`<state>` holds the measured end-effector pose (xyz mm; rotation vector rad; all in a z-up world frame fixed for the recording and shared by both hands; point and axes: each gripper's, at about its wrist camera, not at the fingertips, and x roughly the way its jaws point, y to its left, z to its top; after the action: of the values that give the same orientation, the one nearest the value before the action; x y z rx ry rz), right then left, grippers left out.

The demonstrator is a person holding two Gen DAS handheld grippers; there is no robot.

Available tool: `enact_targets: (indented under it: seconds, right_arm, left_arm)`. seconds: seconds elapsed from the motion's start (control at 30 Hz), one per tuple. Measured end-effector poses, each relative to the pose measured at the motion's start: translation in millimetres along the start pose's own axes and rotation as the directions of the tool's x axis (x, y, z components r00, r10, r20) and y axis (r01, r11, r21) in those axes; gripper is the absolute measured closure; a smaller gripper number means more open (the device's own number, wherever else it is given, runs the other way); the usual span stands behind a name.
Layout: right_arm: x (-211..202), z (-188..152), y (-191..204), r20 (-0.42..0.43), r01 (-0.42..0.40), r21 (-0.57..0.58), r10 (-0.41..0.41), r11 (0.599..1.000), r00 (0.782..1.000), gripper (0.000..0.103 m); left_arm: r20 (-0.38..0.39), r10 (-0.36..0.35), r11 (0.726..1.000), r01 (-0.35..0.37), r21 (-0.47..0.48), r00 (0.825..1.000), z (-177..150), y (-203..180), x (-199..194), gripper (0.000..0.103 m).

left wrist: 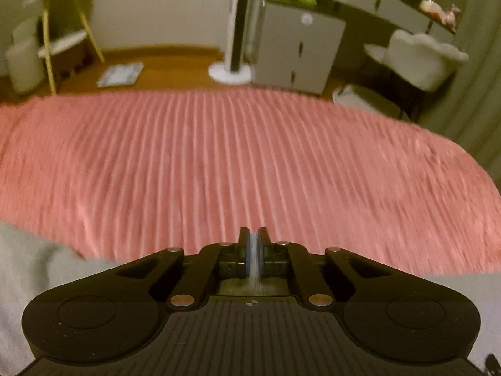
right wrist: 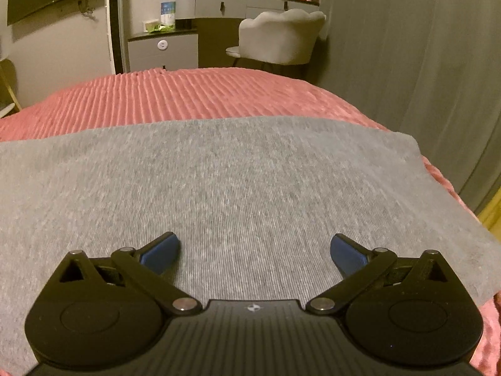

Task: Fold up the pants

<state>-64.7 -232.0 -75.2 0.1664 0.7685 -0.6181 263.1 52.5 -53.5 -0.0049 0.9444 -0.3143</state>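
The grey ribbed-knit pants (right wrist: 219, 194) lie spread flat on the pink ribbed bedspread (right wrist: 188, 94), directly under the right gripper (right wrist: 254, 250), whose blue-padded jaws stand wide apart and hold nothing. The left gripper (left wrist: 253, 244) is clenched shut beside the pants' edge over bare bedspread, with nothing visibly between its pads. To fold well, each gripper should probably pinch a hem corner through both layers and lift evenly.

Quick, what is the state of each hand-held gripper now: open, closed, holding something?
Left hand-held gripper: closed; whether it pinches the grey pants cannot be told.
Right hand-held gripper: wide open above the grey pants, holding nothing.
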Motion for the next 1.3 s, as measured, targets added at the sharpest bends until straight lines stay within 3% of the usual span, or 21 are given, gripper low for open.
enact_targets:
  seconds: [0.13,0.23,0.3,0.37,0.47,0.57,0.63,0.8,0.87,0.93,0.97,1.03,1.1,1.17,1.23,1.27,1.3]
  right_arm:
    - [1,0,0,0.000,-0.002,-0.003,0.002,1.000,1.000,0.000]
    - [1,0,0,0.002,-0.004,-0.006,0.004,1.000,1.000,0.000]
    - [2,0,0,0.003,-0.005,-0.006,0.005,1.000,1.000,0.000]
    - [1,0,-1,0.000,-0.007,-0.004,0.007,1.000,1.000,0.000]
    - [1,1,-1,-0.003,-0.010,0.000,0.010,1.000,1.000,0.000]
    - [1,0,-1,-0.005,-0.013,0.004,0.013,1.000,1.000,0.000]
    - [0,-1,-1,0.000,-0.015,0.004,0.015,1.000,1.000,0.000]
    - [1,-3,-2,0.010,-0.019,0.009,0.019,1.000,1.000,0.000]
    - [1,-5,-3,0.014,-0.024,0.015,0.024,1.000,1.000,0.000]
    - [2,-6,-4,0.016,-0.031,0.024,0.030,0.999,0.999,0.000]
    - [2,-5,-5,0.016,-0.033,0.028,0.032,0.999,0.999,0.000]
    - [2,-5,-5,0.015,-0.031,0.031,0.031,0.999,0.999,0.000]
    - [2,-5,-3,0.015,-0.026,0.031,0.025,0.999,1.000,0.000]
    - [3,-4,-2,0.014,-0.020,0.035,0.020,0.999,1.000,0.000]
    - [3,-4,-3,0.012,-0.021,0.036,0.021,0.999,1.000,0.000]
    - [2,-4,-3,0.011,-0.024,0.037,0.023,0.999,1.000,0.000]
    - [2,-5,-4,0.011,-0.028,0.037,0.028,0.999,1.000,0.000]
  left_arm:
    - [-0.044,0.039,0.999,-0.038,0.027,0.998,-5,0,3,0.089]
    - [0.057,0.054,0.997,-0.057,0.050,0.997,-14,2,-28,0.077]
    - [0.099,0.025,0.998,-0.031,0.061,0.995,-21,3,-48,0.061]
    - [0.081,-0.025,0.997,0.019,0.073,0.996,-31,2,-58,0.062]
    - [-0.007,-0.073,0.992,0.074,0.102,0.997,-45,-6,-53,0.063]
    - [-0.050,0.023,0.991,-0.016,0.135,0.998,-52,-11,-27,0.064]
    - [-0.061,0.049,0.994,-0.042,0.103,0.997,-45,-5,-10,0.065]
    - [-0.019,0.127,0.991,-0.127,0.032,0.992,-17,1,8,0.066]
    - [-0.017,0.192,0.981,-0.192,0.027,0.981,-11,5,10,0.072]
    - [0.018,0.301,0.953,-0.302,0.041,0.953,-11,7,-1,0.074]
    - [0.047,0.302,0.952,-0.304,0.048,0.952,-12,8,-10,0.070]
    - [0.067,0.210,0.975,-0.214,0.054,0.975,-21,13,-32,0.062]
    - [0.052,0.125,0.990,-0.128,0.063,0.991,-36,15,-46,0.055]
    - [0.021,0.100,0.990,-0.102,0.101,0.995,-51,10,-48,0.049]
    - [0.007,0.147,0.982,-0.147,0.121,0.989,-60,9,-38,0.046]
    - [0.010,0.207,0.972,-0.207,0.107,0.978,-63,13,-33,0.046]
    - [0.016,0.283,0.956,-0.283,0.072,0.959,-63,21,-27,0.035]
